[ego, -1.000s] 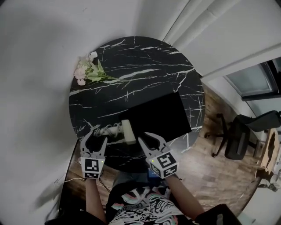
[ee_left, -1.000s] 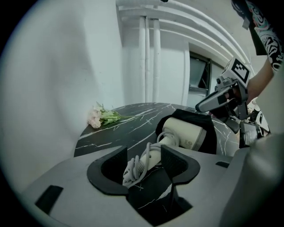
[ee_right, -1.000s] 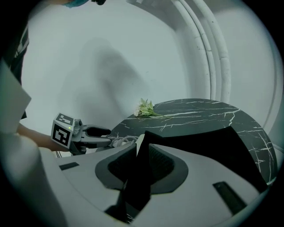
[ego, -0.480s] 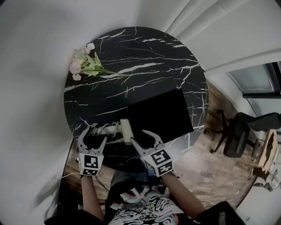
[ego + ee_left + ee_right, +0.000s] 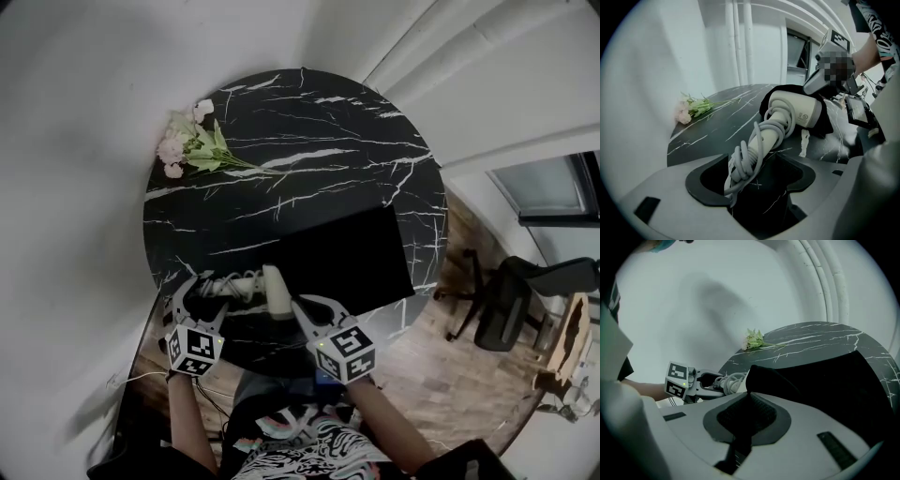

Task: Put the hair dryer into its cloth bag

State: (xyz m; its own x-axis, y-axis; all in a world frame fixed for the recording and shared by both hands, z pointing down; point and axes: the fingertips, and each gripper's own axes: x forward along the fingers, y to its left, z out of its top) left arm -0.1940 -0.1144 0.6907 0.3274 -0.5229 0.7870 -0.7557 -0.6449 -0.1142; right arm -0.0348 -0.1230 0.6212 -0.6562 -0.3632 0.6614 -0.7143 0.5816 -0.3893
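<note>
**Two grippers, one on each half of the job**

Both task things lie at the 6 o'clock edge of the round desk [image 5: 309, 122], seen from the head view. The dryer [image 5: 275, 291] rests on its side there. Its handle [image 5: 759, 145] runs along the 9-to-3 line and its barrel sits at the 3 o'clock end, touching the near-left corner of the bag [image 5: 347, 253]. From the dryer, the bag spreads away toward 2 o'clock.

The left gripper [image 5: 202, 292] is the nearer one to the dryer. Its jaws have just been opening and now stand wide, with the free end of the handle between them but not pressed by either pad. In its own view the handle points away toward 1 o'clock, so a straight close would take it across its width (my reading).

The right gripper [image 5: 752, 401] has just been closing, and its jaws are now together. A peak of black cloth rises right at their tips, so they appear to pinch the bag's near edge.

The dryer is smooth cream plastic with a stubby round barrel. A grey rubbery cord [image 5: 740, 164] is wound in loose loops round the handle, which could slip or snag. The bag is a flat, limp rectangle of matt black cloth. The desk is glossy black marble with white veins, and flowers [image 5: 192, 145] lie at 10 o'clock.
</note>
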